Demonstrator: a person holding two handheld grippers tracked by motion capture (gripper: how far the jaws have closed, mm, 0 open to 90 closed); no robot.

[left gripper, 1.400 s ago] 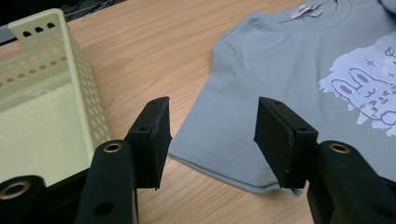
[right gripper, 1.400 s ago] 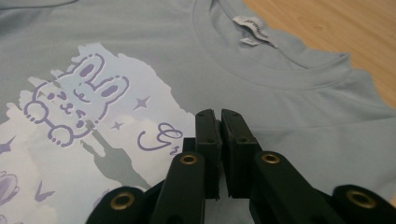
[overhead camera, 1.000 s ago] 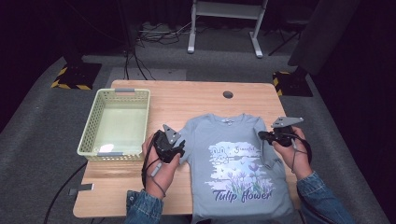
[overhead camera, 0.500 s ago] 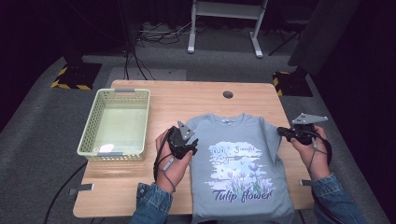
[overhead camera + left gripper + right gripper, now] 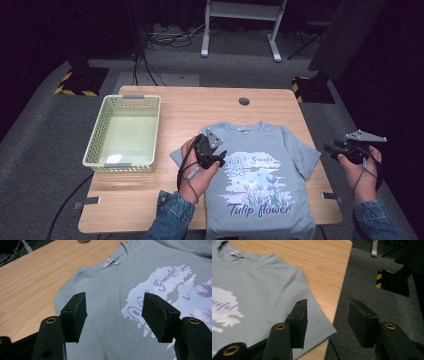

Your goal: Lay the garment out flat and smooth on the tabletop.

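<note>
A grey-blue T-shirt (image 5: 260, 170) printed "Tulip flower" lies flat, face up, on the wooden table (image 5: 200, 110). My left gripper (image 5: 221, 156) hovers over the shirt's left chest, beside the print. In the left gripper view its jaws have just been opening and stand open (image 5: 113, 302) above the shirt (image 5: 112, 290), with nothing between them. My right gripper (image 5: 330, 147) is off the table's right edge, just past the spread right sleeve (image 5: 307, 155). Its jaws have just opened (image 5: 328, 307). They hold nothing, and the sleeve hem (image 5: 317, 322) lies under the left jaw.
A pale green plastic basket (image 5: 97, 132) stands at the table's left with a small white item (image 5: 114, 158) inside. A cable hole (image 5: 244, 101) sits near the back edge. Beyond the table's right edge is grey carpet (image 5: 367, 282). A white stand (image 5: 240, 30) is behind.
The right gripper moved right from the shirt's right shoulder to beyond the table edge and opened; the right sleeve now lies spread out. The left gripper shifted right onto the shirt's chest.
</note>
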